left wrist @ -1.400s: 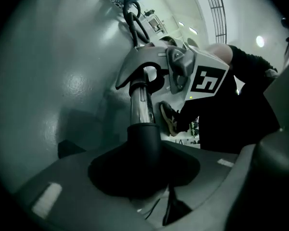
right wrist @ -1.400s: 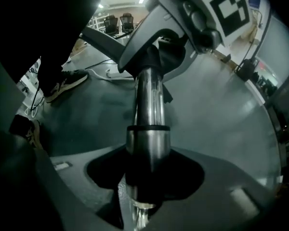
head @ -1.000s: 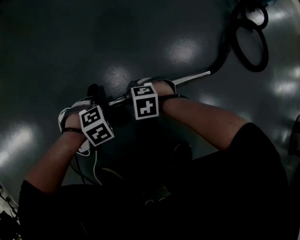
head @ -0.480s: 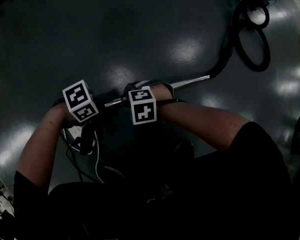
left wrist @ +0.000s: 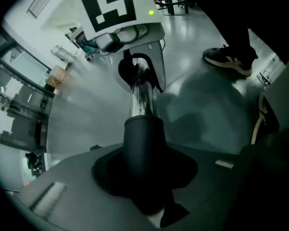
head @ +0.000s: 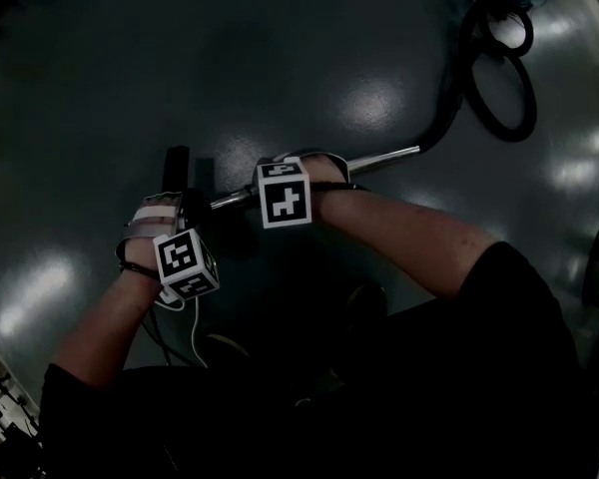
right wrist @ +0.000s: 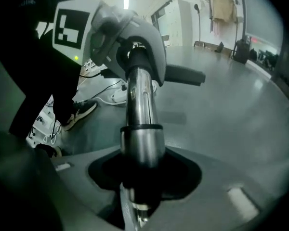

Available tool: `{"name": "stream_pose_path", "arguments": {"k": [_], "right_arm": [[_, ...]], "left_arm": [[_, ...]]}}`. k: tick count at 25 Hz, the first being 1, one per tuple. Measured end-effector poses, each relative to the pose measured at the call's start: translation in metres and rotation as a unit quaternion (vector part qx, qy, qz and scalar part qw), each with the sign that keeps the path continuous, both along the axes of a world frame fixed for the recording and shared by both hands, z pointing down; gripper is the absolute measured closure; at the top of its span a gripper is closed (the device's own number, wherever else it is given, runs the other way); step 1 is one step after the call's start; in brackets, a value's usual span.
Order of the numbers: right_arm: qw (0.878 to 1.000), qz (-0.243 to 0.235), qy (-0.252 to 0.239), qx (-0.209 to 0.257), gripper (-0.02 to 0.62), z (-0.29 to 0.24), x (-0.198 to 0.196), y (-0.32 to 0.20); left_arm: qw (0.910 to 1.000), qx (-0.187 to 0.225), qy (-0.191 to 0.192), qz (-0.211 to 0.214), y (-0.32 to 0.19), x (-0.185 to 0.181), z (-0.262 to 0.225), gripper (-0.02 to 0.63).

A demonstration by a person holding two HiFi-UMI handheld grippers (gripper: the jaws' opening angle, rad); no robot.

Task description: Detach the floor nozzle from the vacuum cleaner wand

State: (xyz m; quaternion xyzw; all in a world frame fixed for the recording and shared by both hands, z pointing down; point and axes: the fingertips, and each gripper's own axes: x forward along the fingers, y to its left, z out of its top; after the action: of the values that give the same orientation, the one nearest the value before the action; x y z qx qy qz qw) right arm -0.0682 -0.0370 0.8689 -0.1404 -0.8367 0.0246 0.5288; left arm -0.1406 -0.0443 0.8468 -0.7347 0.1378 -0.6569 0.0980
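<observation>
Left claw (right wrist: 135,57) has swung back down toward the lower left of the head view since half a second ago; it now sits below the line of the wand (head: 379,158) instead of on it. Right claw (left wrist: 135,69) unchanged at frame centre.

Left claw is pinching the black neck (left wrist: 143,143) of the floor nozzle (head: 177,171). Right claw is pinching the chrome wand just beside it.

Nozzle: matte black. It shows as a short bar left of centre in the head view, above the left hand. Its neck is a round black collar, and the chrome tube runs straight into it, so the two are still joined.

Wand: shiny metal tube with a ringed step, running from centre up and right to a black hose (head: 449,98) looped at upper right.

All of it is over a dark glossy floor (head: 280,48). Shoe (left wrist: 229,59) at upper right in the left gripper view.
</observation>
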Motion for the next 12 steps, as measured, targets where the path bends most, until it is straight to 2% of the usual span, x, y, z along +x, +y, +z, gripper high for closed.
{"name": "stream_pose_path", "arguments": {"k": [1, 2, 3, 4, 5, 6, 7, 8, 9, 10, 11, 12], "right_arm": [[1.000, 0.001, -0.001, 0.006, 0.423, 0.000, -0.001, 0.000], [1.000, 0.001, -0.001, 0.011, 0.422, 0.002, -0.002, 0.000], [1.000, -0.001, 0.000, 0.017, 0.420, 0.004, -0.001, 0.001], [1.000, -0.006, 0.002, 0.022, 0.419, 0.006, 0.000, 0.004], [1.000, -0.012, 0.004, 0.027, 0.420, 0.009, 0.001, 0.007], [0.999, -0.020, 0.006, 0.032, 0.420, 0.012, 0.001, 0.010], [0.999, -0.027, 0.007, 0.038, 0.420, 0.013, 0.000, 0.014], [0.998, -0.034, 0.006, 0.045, 0.420, 0.015, -0.001, 0.017], [0.998, -0.038, 0.005, 0.051, 0.422, 0.016, -0.003, 0.019], [0.998, -0.040, 0.004, 0.054, 0.420, 0.017, -0.004, 0.020], [0.998, -0.038, 0.003, 0.053, 0.420, 0.019, -0.004, 0.020], [0.998, -0.035, 0.003, 0.049, 0.420, 0.020, -0.003, 0.020]], "left_arm": [[1.0000, 0.002, 0.006, -0.001, 0.000, -0.001, 0.001, 0.480], [0.9995, -0.025, 0.018, -0.010, 0.004, 0.000, 0.003, 0.480], [0.9963, -0.073, 0.037, -0.027, 0.011, 0.002, 0.006, 0.480], [0.9876, -0.137, 0.059, -0.049, 0.021, 0.005, 0.009, 0.479], [0.9714, -0.209, 0.082, -0.077, 0.032, 0.008, 0.009, 0.479], [0.9460, -0.286, 0.105, -0.110, 0.044, 0.010, 0.008, 0.479], [0.9124, -0.361, 0.126, -0.145, 0.057, 0.012, 0.005, 0.479], [0.8772, -0.423, 0.144, -0.176, 0.068, 0.014, 0.001, 0.479], [0.8499, -0.463, 0.158, -0.197, 0.075, 0.015, -0.002, 0.479], [0.8371, -0.478, 0.168, -0.207, 0.078, 0.016, -0.003, 0.479], [0.8407, -0.471, 0.170, -0.207, 0.077, 0.016, -0.001, 0.479], [0.8602, -0.442, 0.163, -0.195, 0.073, 0.015, 0.003, 0.479]]}}
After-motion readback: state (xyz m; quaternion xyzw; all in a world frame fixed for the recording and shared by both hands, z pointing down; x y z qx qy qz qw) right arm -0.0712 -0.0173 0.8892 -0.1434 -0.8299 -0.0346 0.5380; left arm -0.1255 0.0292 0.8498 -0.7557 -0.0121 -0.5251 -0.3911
